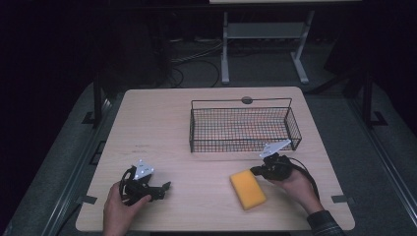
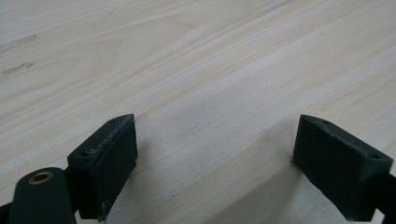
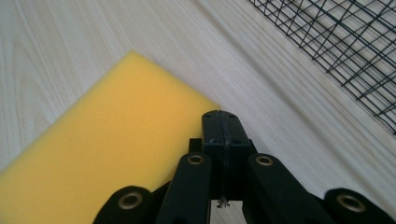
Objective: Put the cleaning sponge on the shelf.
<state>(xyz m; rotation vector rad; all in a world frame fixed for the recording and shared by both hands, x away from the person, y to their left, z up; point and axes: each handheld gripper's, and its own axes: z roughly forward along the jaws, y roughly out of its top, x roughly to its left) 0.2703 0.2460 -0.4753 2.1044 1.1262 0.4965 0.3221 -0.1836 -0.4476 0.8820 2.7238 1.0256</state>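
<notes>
sponge (image 1: 248, 190): yellow | basket (image 1: 244, 129): black wire mesh | table (image 1: 162, 123): pale wood grain | tools: black

In the right gripper view, the yellow sponge (image 3: 107, 149) ran off the left and bottom edges, and the closed jaws of the right gripper (image 3: 223, 126) covered its near corner. The wire basket (image 3: 345, 46) was cut by the top and right edges, leaving one mesh wall in sight. In the left gripper view, the left gripper (image 2: 212, 163) was clipped at the bottom, both jaws losing their bases. In the high view, the person's left hand (image 1: 118, 209) hid much of that gripper's body, and both forearms were cut off at the bottom edge.
</notes>
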